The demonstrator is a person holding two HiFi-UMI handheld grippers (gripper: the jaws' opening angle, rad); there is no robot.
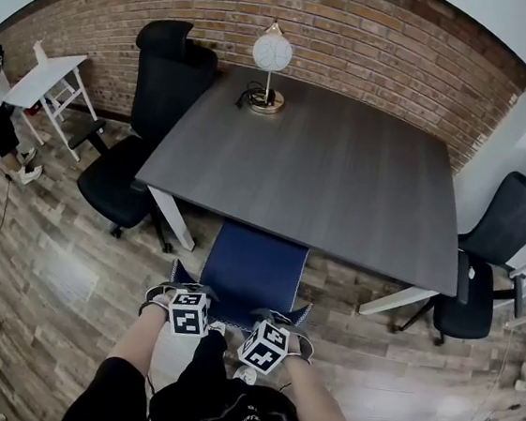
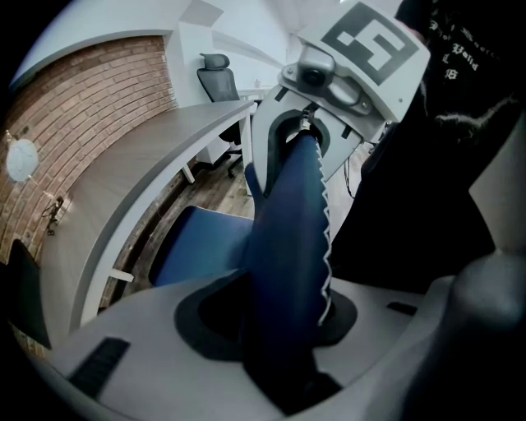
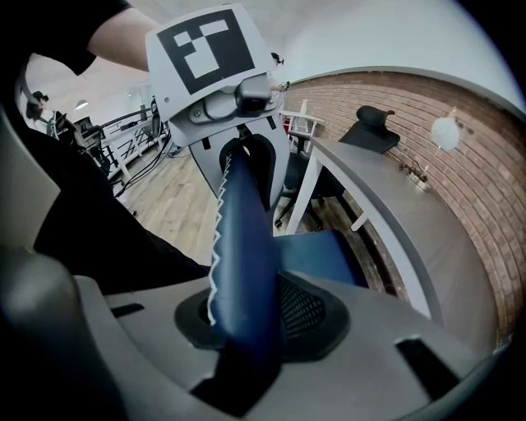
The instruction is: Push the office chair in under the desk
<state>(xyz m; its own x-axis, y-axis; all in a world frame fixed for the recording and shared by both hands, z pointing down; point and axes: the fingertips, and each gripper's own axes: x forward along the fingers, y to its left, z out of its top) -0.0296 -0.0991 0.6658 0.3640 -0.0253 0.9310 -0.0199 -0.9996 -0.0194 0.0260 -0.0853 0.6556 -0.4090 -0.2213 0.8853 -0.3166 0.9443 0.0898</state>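
Note:
The blue office chair (image 1: 255, 265) stands with its seat partly under the near edge of the grey desk (image 1: 343, 167). Its backrest's top edge (image 2: 292, 230) runs between both grippers. My left gripper (image 1: 178, 296) is shut on the left end of that edge, my right gripper (image 1: 290, 325) on the right end. In the left gripper view the blue backrest passes through the left gripper (image 2: 279, 308) and on up to the right gripper (image 2: 316, 123). In the right gripper view the backrest (image 3: 242, 238) lies in the right gripper (image 3: 246, 316), with the left gripper (image 3: 238, 144) beyond.
A black chair (image 1: 150, 126) stands at the desk's left side, another black chair (image 1: 499, 251) at its right. A white globe lamp (image 1: 272, 55) sits at the desk's far edge by the brick wall. A white folding table (image 1: 47, 76) stands far left.

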